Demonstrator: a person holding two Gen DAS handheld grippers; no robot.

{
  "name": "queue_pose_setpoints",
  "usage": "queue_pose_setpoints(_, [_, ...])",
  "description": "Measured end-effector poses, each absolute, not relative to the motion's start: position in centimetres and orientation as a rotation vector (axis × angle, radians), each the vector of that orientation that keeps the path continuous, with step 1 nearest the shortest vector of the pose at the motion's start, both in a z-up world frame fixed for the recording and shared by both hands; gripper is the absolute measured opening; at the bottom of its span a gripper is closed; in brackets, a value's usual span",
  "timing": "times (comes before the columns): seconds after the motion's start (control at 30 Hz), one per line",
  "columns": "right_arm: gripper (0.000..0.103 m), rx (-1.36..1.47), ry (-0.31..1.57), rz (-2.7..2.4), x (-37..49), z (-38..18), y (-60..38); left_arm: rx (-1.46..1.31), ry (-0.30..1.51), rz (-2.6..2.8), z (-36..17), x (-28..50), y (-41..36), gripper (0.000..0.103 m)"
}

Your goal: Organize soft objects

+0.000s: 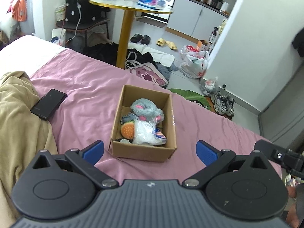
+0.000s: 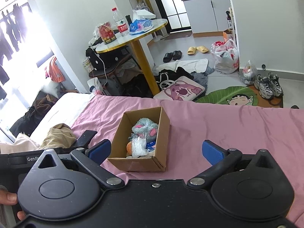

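Note:
A small open cardboard box (image 1: pixel 144 150) (image 2: pixel 136 164) sits on the pink bedsheet. Inside it lie a grey plush toy with pink ears (image 1: pixel 147 110) (image 2: pixel 145 127), an orange burger-shaped toy (image 1: pixel 127 130) (image 2: pixel 129 146), a white plastic-wrapped item (image 1: pixel 143 133) (image 2: pixel 138 146) and a blue-patterned soft item (image 1: pixel 160 135) (image 2: pixel 151 144). My left gripper (image 1: pixel 150 152) is open just before the box, its blue pads empty. My right gripper (image 2: pixel 154 151) is also open and empty, the box's near wall between its fingers in view.
A black phone (image 1: pixel 49 104) (image 2: pixel 85 135) lies left of the box beside a beige blanket (image 1: pixel 17 114) (image 2: pixel 57 134). Beyond the bed edge stand a round gold-legged table (image 1: pixel 131 7) (image 2: pixel 133 36) with bottles, bags, shoes and clothes on the floor.

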State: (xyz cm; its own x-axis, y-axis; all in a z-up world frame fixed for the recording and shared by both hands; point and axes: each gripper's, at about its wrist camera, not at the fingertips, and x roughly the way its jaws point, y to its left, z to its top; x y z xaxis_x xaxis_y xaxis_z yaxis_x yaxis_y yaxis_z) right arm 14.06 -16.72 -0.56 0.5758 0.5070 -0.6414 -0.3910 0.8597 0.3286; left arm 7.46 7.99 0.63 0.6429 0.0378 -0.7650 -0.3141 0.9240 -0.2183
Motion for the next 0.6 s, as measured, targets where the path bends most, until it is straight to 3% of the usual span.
queue_pose_setpoints(0.6, [0.103, 0.122, 0.723, 0.515, 7.7, 3.3, -19.8, -0.221, 0.786, 0.122, 4.8, 2.1, 4.0, 0.102])
